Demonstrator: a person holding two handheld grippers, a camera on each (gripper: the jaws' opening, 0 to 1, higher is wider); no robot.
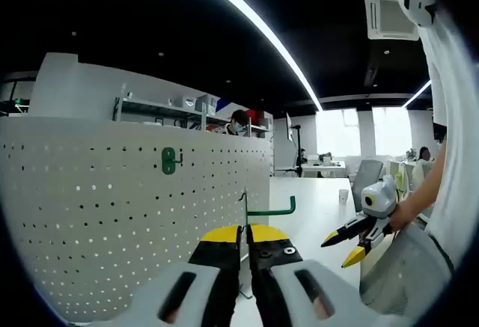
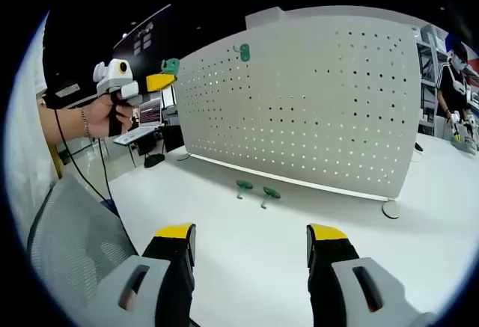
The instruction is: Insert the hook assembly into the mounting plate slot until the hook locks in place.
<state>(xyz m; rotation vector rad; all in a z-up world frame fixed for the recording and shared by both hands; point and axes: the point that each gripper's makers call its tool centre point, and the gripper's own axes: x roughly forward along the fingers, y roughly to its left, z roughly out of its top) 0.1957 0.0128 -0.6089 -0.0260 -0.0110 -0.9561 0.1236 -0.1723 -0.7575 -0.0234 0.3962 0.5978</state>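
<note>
L claw (image 1: 245,246) clamped on green hook (image 1: 271,209) beside pegboard (image 1: 112,215); R claw (image 2: 251,243) apart.

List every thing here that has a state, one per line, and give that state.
Left gripper: shut on a green hook, held up near the pegboard.
Held hook: clamped in the gripper, not yet in the board.
Right gripper: open, holding nothing.
Pegboard: standing upright on the table.
Mounted hook: already hung on the pegboard.
Two loose hooks: lying on the table in front of the pegboard.
</note>
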